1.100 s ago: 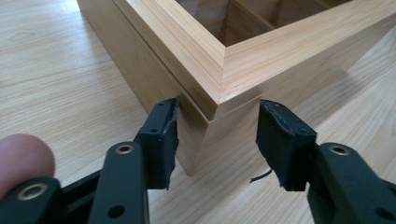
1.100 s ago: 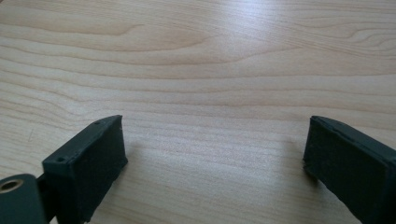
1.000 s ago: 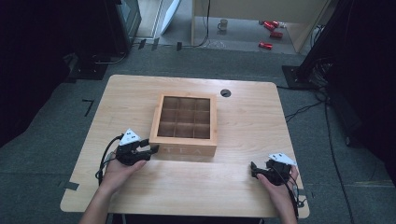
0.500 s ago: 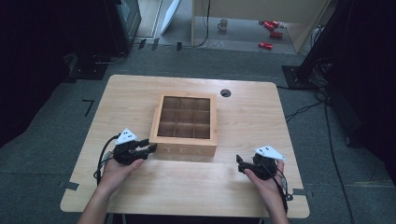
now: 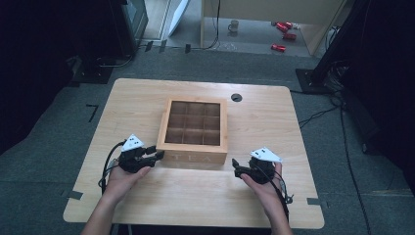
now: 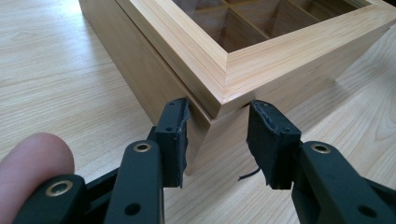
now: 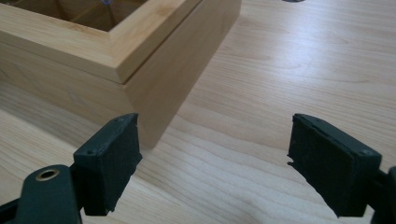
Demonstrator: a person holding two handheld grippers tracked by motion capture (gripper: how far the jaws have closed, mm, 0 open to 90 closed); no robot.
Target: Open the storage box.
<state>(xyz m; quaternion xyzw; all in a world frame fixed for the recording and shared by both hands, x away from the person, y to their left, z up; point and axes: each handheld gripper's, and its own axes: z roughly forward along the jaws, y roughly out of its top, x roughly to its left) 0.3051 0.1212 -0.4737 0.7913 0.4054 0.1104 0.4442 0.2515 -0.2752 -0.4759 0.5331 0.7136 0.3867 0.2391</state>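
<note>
A wooden tea box [image 5: 195, 159] with a glass-paned lid over small compartments stands mid-table. My left gripper [image 5: 157, 155] is at its near-left corner. In the left gripper view the box corner [image 6: 280, 51] sits between the jaws of that gripper [image 6: 217, 140], which have just been closing and press on it from both sides under the lid's lip. My right gripper [image 5: 236, 166] hovers just off the near-right corner. In the right gripper view its jaws [image 7: 212, 163] stand wide, having narrowed slightly, with only tabletop between them. The box [image 7: 154, 60] lies ahead to their left.
The light wooden table [image 5: 274, 122] has a round cable hole [image 5: 236, 97] behind the box. On the floor beyond lie a mug [image 5: 234, 25] and red cans [image 5: 284, 29]. Dark equipment flanks both sides. A thumb tip [image 6: 32, 158] shows beside the left jaws.
My right hand has moved left from the table's right edge toward the box's near-right corner, lifting a little. The left hand has stayed at the near-left corner.
</note>
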